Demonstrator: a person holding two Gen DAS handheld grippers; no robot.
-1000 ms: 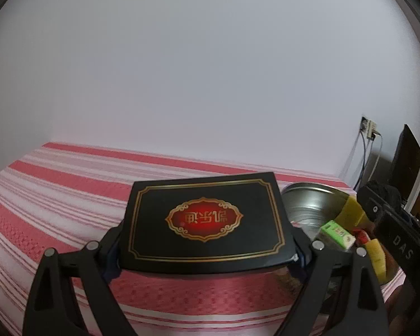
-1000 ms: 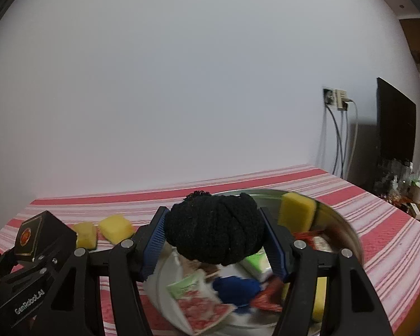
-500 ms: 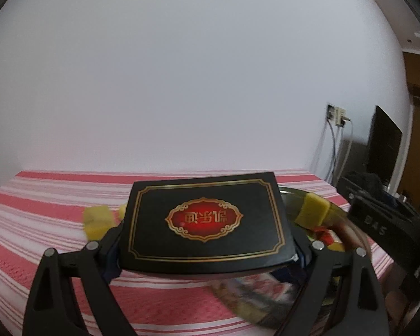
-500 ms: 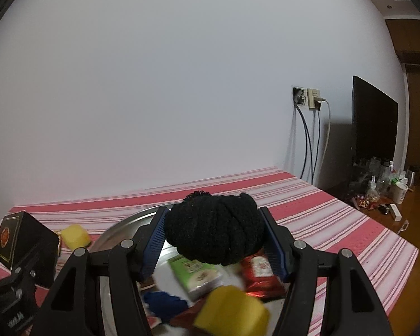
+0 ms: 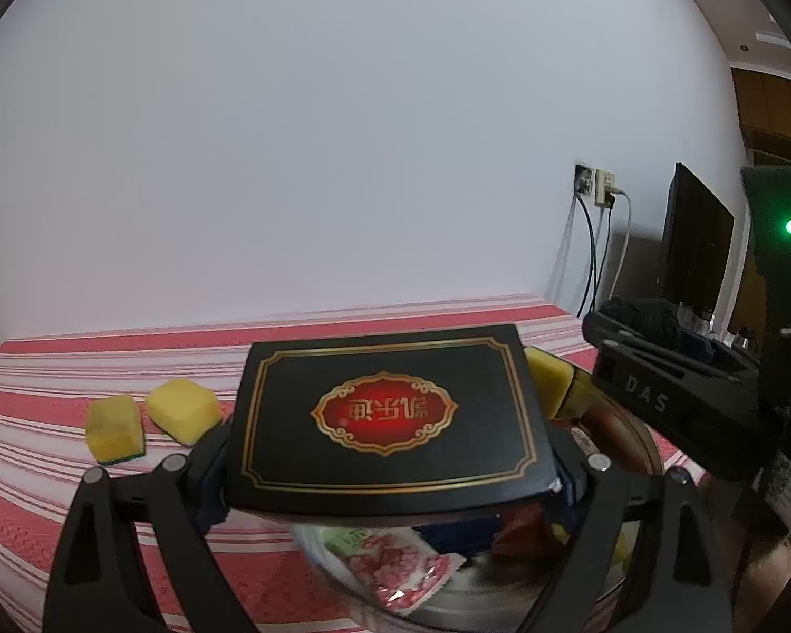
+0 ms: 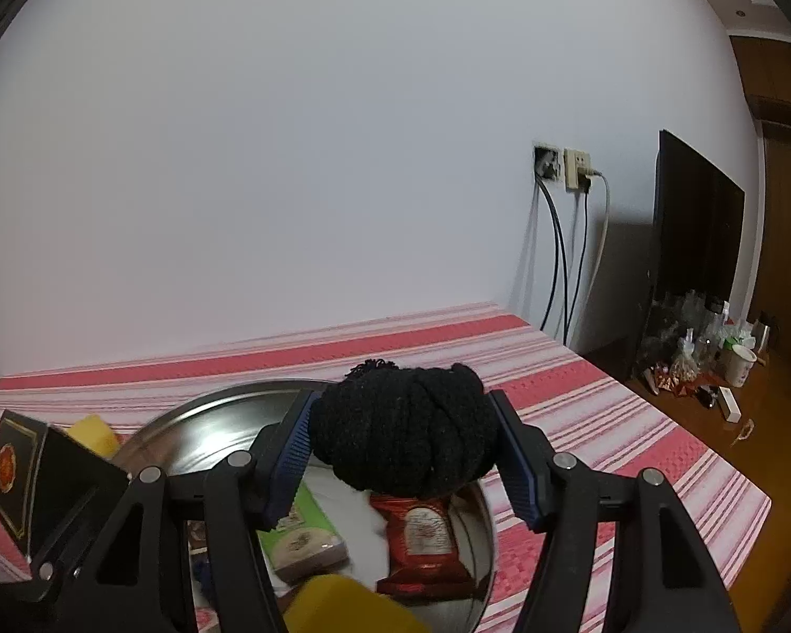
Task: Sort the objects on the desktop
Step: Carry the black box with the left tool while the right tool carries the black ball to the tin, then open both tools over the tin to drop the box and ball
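Left tongs [image 5: 390, 467]: jaws spread wide and clamped on the side edges of a flat black box [image 5: 387, 411], rigid, glossy, with gold border lines and a red oval emblem; the box lies level between the pads. Right tongs [image 6: 403, 456]: blue ribbed pads pressed on a black knitted bundle [image 6: 403, 435], soft and rounded. Below and ahead of both tongs stands a round metal basin [image 6: 221, 416] with a shiny rim, holding a green packet [image 6: 303, 535], a red packet [image 6: 424, 540] and a yellow sponge [image 6: 343, 604]. To the left of the left tongs, two yellow sponge blocks [image 5: 150, 422] lie just beside each other on the red-and-white striped tablecloth [image 6: 606, 422], woven and ridged. Right of the right tongs the cloth lies bare up to the table's edge; beyond it, wall sockets with cables [image 6: 564, 169] and a dark monitor [image 6: 696, 227].
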